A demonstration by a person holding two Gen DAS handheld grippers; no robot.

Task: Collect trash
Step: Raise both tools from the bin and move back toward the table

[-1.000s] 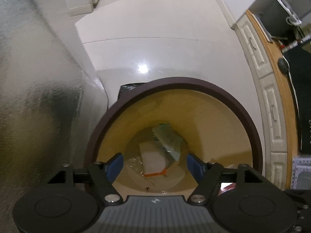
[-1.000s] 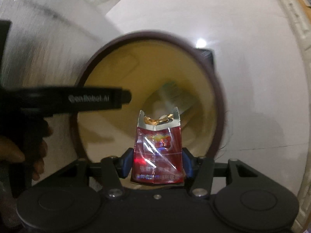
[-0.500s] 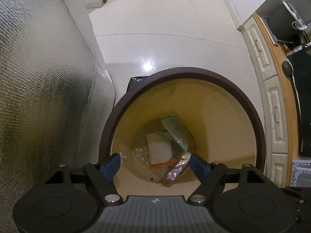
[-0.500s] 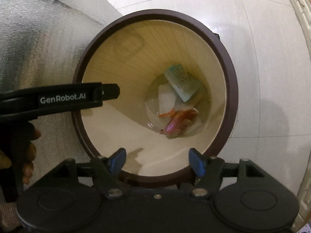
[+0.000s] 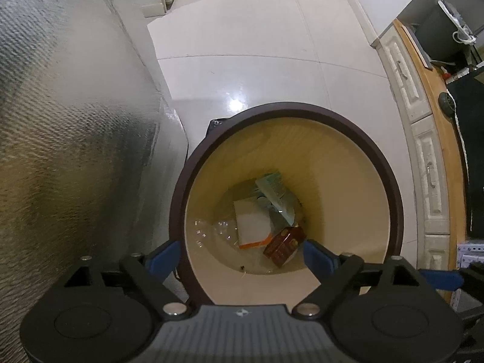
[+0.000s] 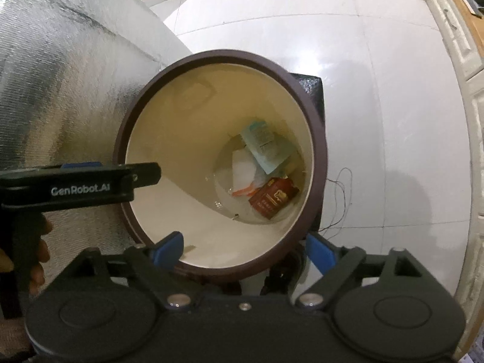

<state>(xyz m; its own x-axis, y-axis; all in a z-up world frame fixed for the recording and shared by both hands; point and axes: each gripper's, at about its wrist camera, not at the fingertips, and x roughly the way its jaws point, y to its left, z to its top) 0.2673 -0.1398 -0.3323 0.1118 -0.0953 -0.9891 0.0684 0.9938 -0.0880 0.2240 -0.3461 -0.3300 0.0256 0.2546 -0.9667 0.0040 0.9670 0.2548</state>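
Pale tiled floor [image 6: 378, 69] filling the upper frame, silvery textured wall [image 5: 66, 127] at left, round brown-rimmed bin [image 6: 317, 139] at centre, left gripper [image 5: 242, 251] and right gripper [image 6: 243, 246] both spread wide and empty along the lower edge, red wrapper [image 6: 273, 193] lying at the bin's bottom beside white paper [image 6: 243, 168] and a teal packet [image 6: 264, 145].

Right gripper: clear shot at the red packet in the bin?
Probably yes. The right gripper is open above the bin, and the red packet lies uncovered at the bottom, though deep down.
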